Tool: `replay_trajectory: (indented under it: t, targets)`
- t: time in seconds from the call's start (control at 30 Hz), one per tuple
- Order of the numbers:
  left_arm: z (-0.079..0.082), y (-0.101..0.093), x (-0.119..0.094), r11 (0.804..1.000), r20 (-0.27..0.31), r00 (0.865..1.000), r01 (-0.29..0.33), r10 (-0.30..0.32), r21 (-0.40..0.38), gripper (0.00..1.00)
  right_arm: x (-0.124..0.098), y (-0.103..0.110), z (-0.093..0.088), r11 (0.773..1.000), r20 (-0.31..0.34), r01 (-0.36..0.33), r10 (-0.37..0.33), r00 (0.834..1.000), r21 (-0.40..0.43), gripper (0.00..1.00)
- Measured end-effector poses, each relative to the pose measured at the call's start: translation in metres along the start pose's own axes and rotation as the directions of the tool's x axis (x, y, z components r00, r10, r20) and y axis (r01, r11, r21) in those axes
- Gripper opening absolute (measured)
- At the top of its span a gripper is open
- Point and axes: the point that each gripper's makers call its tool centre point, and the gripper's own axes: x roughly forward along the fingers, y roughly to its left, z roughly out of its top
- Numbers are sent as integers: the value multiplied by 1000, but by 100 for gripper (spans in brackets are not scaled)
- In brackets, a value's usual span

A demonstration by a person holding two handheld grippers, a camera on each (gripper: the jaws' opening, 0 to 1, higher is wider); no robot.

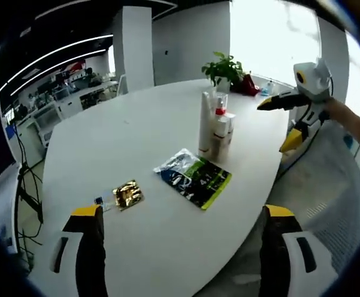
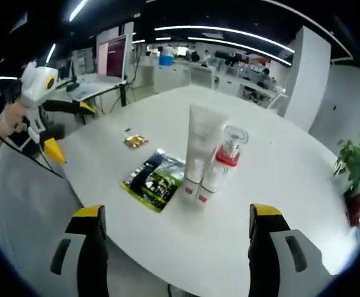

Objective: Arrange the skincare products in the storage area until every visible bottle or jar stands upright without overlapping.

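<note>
The skincare products stand together in a tight cluster on the white table (image 2: 304, 185): a tall white tube (image 2: 200, 148) upright on its cap, and touching it on the right in the right gripper view a shorter white bottle with a red collar and clear cap (image 2: 223, 162) — in the left gripper view the same tube (image 1: 205, 124) and red-collared bottle (image 1: 220, 127) sit at the far right part of the tabletop (image 1: 106, 161), with what may be a third white container pressed against them, though I cannot tell it apart. All of them stand upright and none lies over another. Just beside the cluster, nearer the left gripper, a flat green and black packet (image 1: 193, 177) lies on the table; in the right gripper view this packet (image 2: 154, 179) is to the left of the tube. Farther off lies a small gold foil sachet (image 1: 127, 194), seen also as a small gold patch (image 2: 135, 141) beyond the packet. A potted green plant (image 1: 223, 69) stands at the far edge of the table, and at the right edge in the right gripper view (image 2: 355, 170). The left gripper (image 1: 180, 260) hangs over the near table edge with its jaws wide apart and nothing between them; the right gripper (image 2: 177, 260) is likewise spread and empty, well apart from the products — each shows in the other's view, held in a hand, as a white and yellow tool
</note>
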Motion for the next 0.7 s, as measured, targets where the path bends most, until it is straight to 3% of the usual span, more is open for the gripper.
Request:
replay_trajectory:
  t: [0.7]
  targets:
    - [-15, 2, 0, 1000, -26, 1000, -5, 5, -24, 99, 8, 2, 4, 1000, -5, -3, 3, 1000, -13, 100]
